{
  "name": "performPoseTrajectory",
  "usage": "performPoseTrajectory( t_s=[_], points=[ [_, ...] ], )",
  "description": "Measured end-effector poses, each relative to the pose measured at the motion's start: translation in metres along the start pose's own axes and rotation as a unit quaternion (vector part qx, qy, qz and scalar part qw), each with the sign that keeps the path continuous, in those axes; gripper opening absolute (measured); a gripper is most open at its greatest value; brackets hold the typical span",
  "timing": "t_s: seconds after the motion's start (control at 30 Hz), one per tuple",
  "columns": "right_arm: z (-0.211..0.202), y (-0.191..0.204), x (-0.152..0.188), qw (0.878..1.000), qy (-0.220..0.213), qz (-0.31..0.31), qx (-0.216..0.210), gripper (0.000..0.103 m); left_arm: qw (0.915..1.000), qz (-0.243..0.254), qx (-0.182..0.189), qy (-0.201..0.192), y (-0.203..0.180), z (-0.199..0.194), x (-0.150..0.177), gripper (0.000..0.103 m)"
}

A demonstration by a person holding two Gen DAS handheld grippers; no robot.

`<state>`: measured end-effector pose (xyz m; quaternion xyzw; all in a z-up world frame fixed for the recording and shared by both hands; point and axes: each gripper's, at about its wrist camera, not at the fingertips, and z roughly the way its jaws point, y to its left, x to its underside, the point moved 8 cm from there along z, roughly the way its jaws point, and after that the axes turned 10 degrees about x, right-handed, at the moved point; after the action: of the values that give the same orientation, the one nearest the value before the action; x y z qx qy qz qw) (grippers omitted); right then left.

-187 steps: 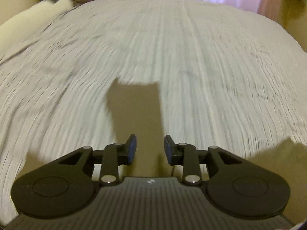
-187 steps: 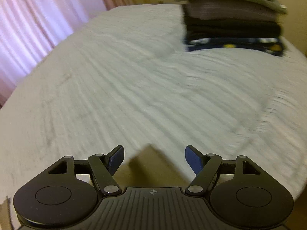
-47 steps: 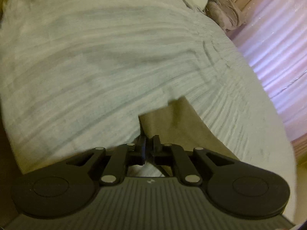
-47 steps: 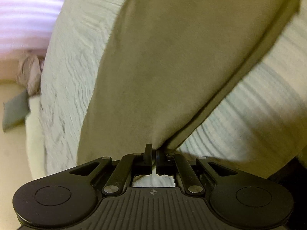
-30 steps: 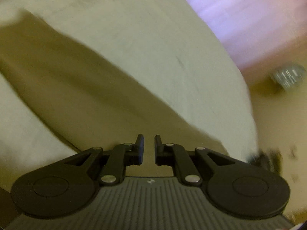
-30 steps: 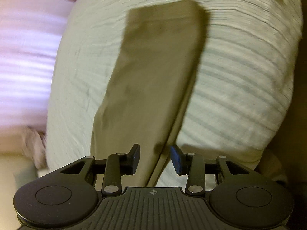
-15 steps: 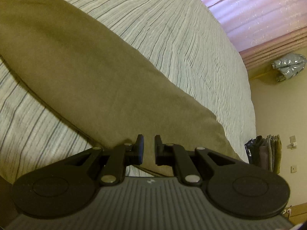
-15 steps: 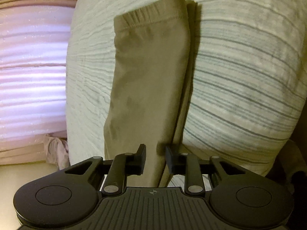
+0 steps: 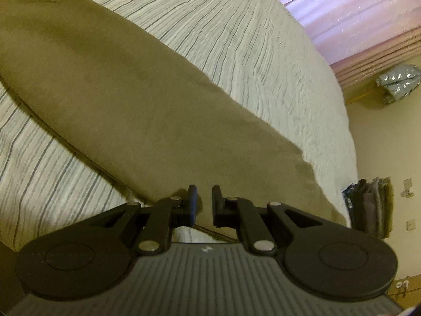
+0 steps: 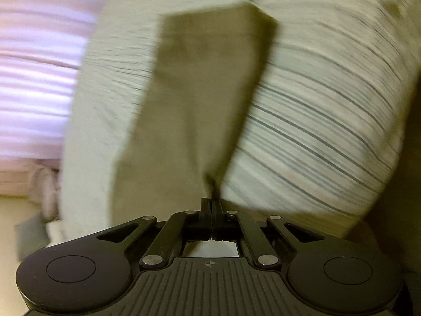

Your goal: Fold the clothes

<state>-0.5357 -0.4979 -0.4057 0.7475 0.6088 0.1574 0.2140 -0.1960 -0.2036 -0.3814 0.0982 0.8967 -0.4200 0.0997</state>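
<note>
- Left gripper (image 9: pixel 202 201) — jaws parted by a narrow gap, nothing between them; the near hem of the olive garment (image 9: pixel 136 100) lies just ahead of and below the tips, not gripped.
- Olive garment, left-wrist view — a long, flat, already narrowed panel running from beyond the left jaw away to the far left, laid on the striped bedspread (image 9: pixel 236 34); one corner sits off past the right jaw. Surface smooth, matte, no visible wrinkles; edges lie doubled, which suggests a lengthwise fold is in place.
- Stack of folded clothes (image 9: pixel 368 205) — far out to the right of the right jaw, at the bed's edge, well apart from the garment.
- Right gripper (image 10: pixel 211 205) — jaws pressed together on a pinch of the olive garment (image 10: pixel 200 100), which puckers to a point right at the tips and stretches away ahead of them to a squared far end. View is motion-blurred; hem detail cannot be made out.
- Handling note, as a judgement — the step in hand appears to be a crosswise fold. To do it well, the left jaws should close on the matching near corner before any lift, so both corners travel level — then carry them to the far end, edges aligned, cloth kept taut enough not to sag or skew.
</note>
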Motion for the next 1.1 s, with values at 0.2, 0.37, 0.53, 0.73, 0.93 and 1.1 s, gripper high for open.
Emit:
performPoseTrajectory(
  t_s=[0.2, 0.37, 0.53, 0.73, 0.93, 1.1],
  points=[
    [-0.017, 0.02, -0.01, 0.994, -0.025, -0.096, 0.045, 0.0, 0.9996, 0.028, 0.001, 0.009, -0.012, 0.003, 0.0, 0.006],
    [-0.046, 0.039, -0.035, 0.97, -0.118, -0.201, 0.077, 0.0, 0.9965, 0.076, 0.022, 0.027, -0.037, 0.02, 0.008, 0.006],
    [-0.023, 0.033, -0.046, 0.93, -0.131, -0.321, 0.125, 0.0, 0.9845, 0.153, 0.016, 0.084, -0.052, 0.052, 0.04, 0.006],
    [-0.041, -0.012, -0.06, 0.924, -0.135, -0.305, 0.187, 0.001, 0.9813, 0.169, -0.033, 0.087, -0.031, 0.035, 0.038, 0.005],
    [-0.059, 0.046, -0.082, 0.913, -0.201, -0.328, 0.134, 0.064, 0.9819, 0.187, -0.021, 0.019, -0.052, 0.032, -0.013, 0.006],
    [-0.024, 0.097, -0.088, 0.888, -0.232, -0.391, 0.071, 0.069, 0.9737, 0.227, 0.006, -0.009, -0.062, 0.07, -0.041, 0.006]
  ],
)
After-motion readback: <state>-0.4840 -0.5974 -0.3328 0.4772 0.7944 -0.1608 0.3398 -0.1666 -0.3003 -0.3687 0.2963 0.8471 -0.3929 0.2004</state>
